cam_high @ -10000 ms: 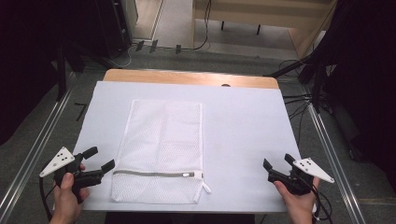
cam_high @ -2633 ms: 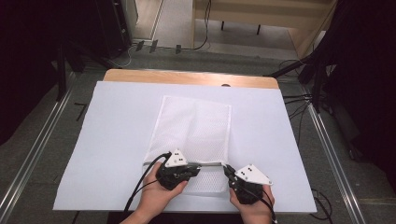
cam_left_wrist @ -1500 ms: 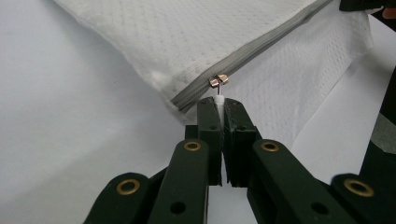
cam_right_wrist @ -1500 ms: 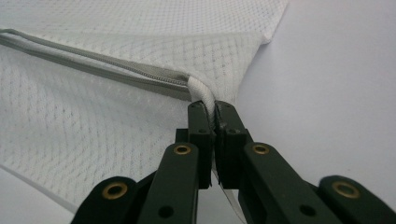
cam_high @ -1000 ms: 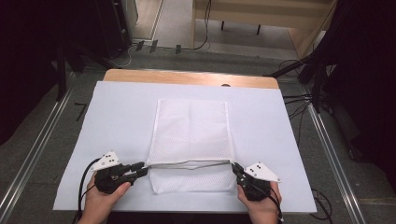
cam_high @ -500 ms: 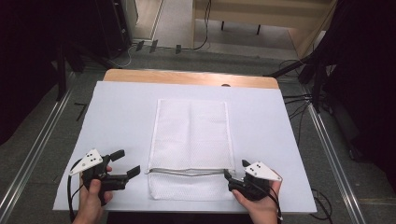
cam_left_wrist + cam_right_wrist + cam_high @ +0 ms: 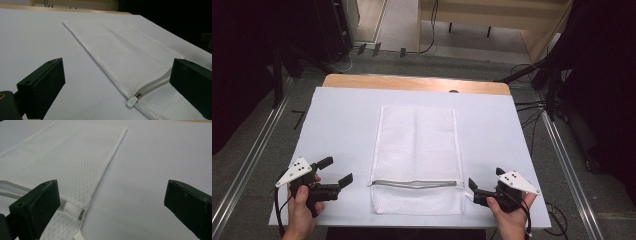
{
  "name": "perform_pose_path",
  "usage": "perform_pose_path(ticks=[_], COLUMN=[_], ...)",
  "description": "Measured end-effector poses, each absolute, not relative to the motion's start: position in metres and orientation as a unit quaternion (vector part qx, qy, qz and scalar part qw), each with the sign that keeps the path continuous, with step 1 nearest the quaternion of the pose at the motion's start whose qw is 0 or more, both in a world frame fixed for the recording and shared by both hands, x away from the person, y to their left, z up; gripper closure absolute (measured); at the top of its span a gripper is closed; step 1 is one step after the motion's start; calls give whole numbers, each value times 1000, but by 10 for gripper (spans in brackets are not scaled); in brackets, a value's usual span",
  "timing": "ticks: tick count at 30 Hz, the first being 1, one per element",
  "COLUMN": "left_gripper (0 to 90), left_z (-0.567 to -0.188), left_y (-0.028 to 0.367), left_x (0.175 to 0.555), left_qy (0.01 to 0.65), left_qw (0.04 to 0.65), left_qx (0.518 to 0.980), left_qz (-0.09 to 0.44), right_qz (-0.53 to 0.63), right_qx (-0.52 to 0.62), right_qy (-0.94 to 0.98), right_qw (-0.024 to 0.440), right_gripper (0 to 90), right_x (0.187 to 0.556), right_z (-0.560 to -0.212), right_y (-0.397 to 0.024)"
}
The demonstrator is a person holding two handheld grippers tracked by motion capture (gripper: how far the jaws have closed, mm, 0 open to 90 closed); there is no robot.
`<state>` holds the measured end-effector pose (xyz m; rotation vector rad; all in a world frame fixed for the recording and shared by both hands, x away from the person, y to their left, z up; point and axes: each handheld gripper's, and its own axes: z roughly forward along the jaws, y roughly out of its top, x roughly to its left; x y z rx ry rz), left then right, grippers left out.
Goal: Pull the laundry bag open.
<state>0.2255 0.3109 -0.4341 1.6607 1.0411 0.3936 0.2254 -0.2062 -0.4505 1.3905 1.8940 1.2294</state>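
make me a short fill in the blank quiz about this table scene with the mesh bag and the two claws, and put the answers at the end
1. The white mesh laundry bag lies flat on the ____ sheet covering the table.
2. The bag's zipper runs across it near the end ____ to the person.
3. The left claw has its jaws ____, with nothing between them.
4. The zipper's white pull tab lies at the bag's edge on the ____ claw's side; the right claw is beside the opposite edge.

Answers: white; closest; open; left
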Motion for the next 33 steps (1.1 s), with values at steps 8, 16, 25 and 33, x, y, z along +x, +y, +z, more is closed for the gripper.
perform_pose_path(ticks=[8,16,25,33], left_gripper=[0,0,0,0], left_z=[-434,-434,-435,-436], left_y=[320,337,350,358], left_x=[228,230,232,233], left_qy=[432,451,466,474], left_qw=[533,532,529,524], left_qx=[706,693,684,682], left_qz=[172,180,188,191], right_qz=[453,453,447,442], right_qx=[528,548,571,584], right_qy=[671,652,634,624], right_qw=[256,265,268,273], right_gripper=[4,5,5,6], right_x=[227,228,229,229], right_z=[-450,-452,-457,-460], right_y=[-236,-266,-294,-306])
